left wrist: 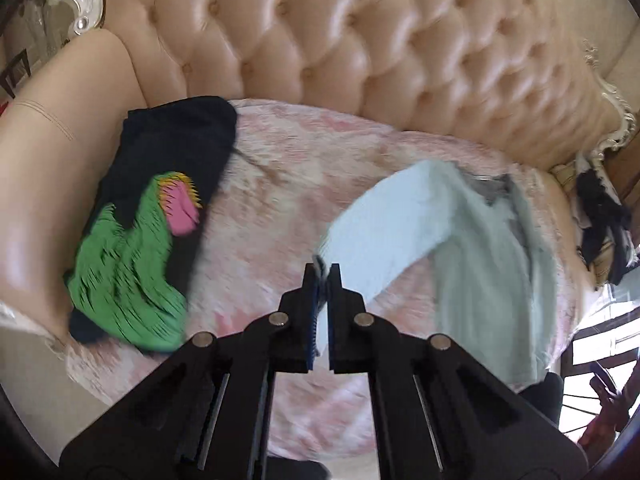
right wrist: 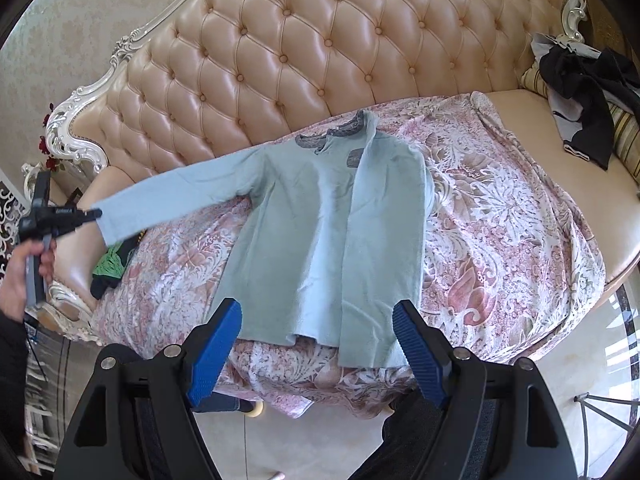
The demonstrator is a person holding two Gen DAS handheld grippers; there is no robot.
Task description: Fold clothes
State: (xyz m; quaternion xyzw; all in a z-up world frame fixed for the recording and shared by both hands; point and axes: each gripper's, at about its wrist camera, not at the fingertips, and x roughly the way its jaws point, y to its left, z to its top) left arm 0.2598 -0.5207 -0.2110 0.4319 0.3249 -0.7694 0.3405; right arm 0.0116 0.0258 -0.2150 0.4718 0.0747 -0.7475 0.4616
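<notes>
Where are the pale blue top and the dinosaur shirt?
Pale blue long-sleeved top (right wrist: 320,232): right wrist view, middle of its body.
Black shirt with green dinosaur print (left wrist: 132,256): left wrist view, on the green print.

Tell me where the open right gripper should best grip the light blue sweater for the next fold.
Probably the bottom hem of the light blue sweater, from the sofa's front edge: it lies flat nearest the open right gripper. The left gripper already pinches the outstretched sleeve's cuff.
</notes>
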